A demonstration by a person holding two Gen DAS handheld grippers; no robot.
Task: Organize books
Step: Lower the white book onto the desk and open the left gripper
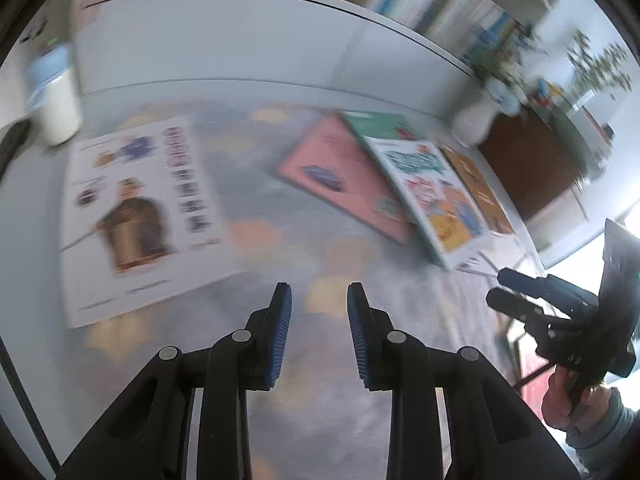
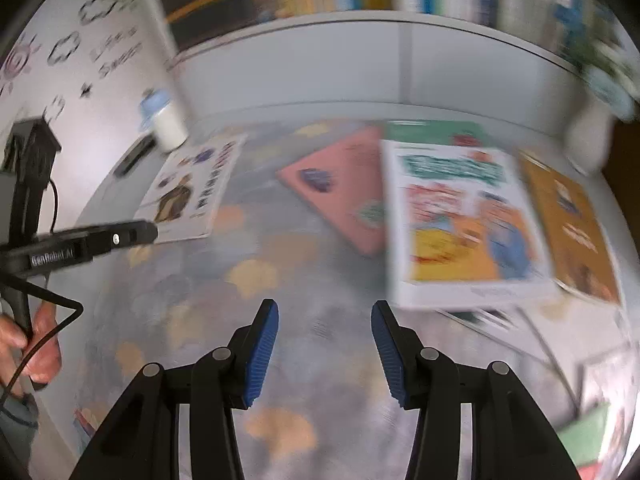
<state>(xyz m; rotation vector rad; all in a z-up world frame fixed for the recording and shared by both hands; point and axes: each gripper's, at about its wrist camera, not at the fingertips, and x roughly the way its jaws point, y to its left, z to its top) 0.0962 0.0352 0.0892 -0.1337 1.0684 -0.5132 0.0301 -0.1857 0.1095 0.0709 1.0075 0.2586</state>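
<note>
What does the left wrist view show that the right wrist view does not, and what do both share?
Only the left wrist view shows the brown cabinet and leafy plant. Only the right wrist view shows the wall doodles and a green book low at the right. Both share the white book, pink book, colourful book, orange book and white bottle; each shows the other tongs.

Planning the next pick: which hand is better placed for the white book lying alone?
Left, probably. The white book lies just ahead-left of the left gripper, nothing between its fingers. The right gripper sits nearer the overlapping pile.
</note>
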